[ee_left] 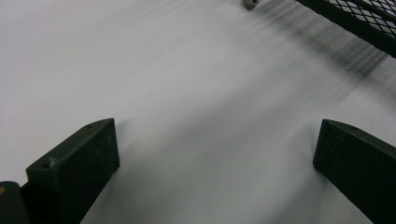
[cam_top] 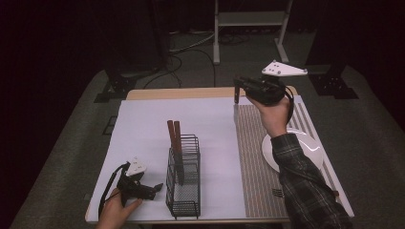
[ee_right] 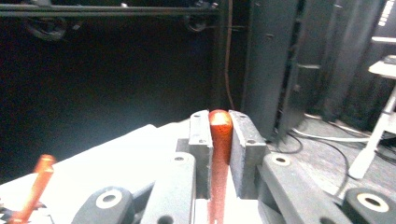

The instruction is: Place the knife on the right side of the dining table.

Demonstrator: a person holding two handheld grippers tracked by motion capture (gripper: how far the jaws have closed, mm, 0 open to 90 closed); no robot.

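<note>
My right gripper [cam_top: 240,87] is held up over the far edge of the table, shut on the reddish-brown handle of a knife [cam_top: 236,97] whose blade hangs down. In the right gripper view the two jaws pinch that handle [ee_right: 220,135] from both sides. A black wire rack [cam_top: 184,186] stands at the front middle, with two brown-handled knives [cam_top: 174,136] upright in it. My left gripper [cam_top: 157,188] rests low on the white table just left of the rack, open, with only bare table between its jaws [ee_left: 215,149].
A striped mat [cam_top: 258,162] covers the right side, with a white plate [cam_top: 298,143] under the right forearm and a fork [cam_top: 277,192] near the front. The rack's corner [ee_left: 355,18] shows in the left gripper view. Dark floor, cables and a stand lie beyond the table.
</note>
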